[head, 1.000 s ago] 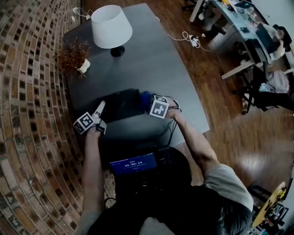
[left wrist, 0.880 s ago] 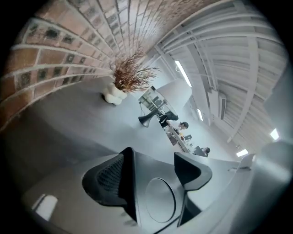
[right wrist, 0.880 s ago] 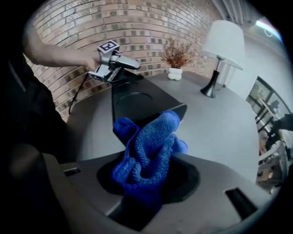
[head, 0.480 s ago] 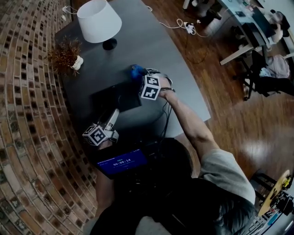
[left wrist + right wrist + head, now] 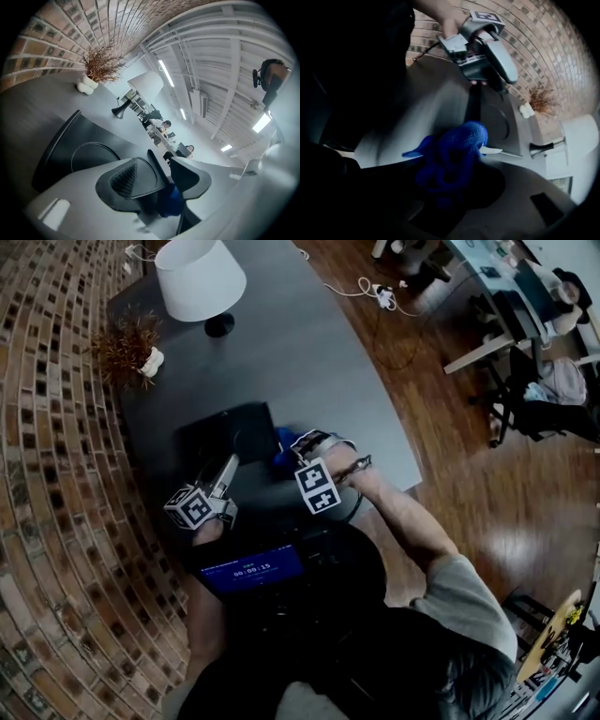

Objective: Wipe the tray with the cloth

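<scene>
Your right gripper point(image 5: 294, 458) is clamping the bunched blue cloth point(image 5: 457, 145) at the tray's point(image 5: 217, 430) near right corner. Your left gripper point(image 5: 164, 171), jaws just closing, is pinching the tray's near rim. Wiping is apparently beginning, and is calling for cloth pressed flat across the tray.

we see nubbly blue cloth point(image 5: 454, 150), a matt black tray point(image 5: 211, 432), a smooth grey surface point(image 5: 300, 352) and a rough brick wall point(image 5: 47, 502).

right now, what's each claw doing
Left claw: has just been closing, now clamped on the tray rim.
Right claw: closed on the blue cloth.
</scene>
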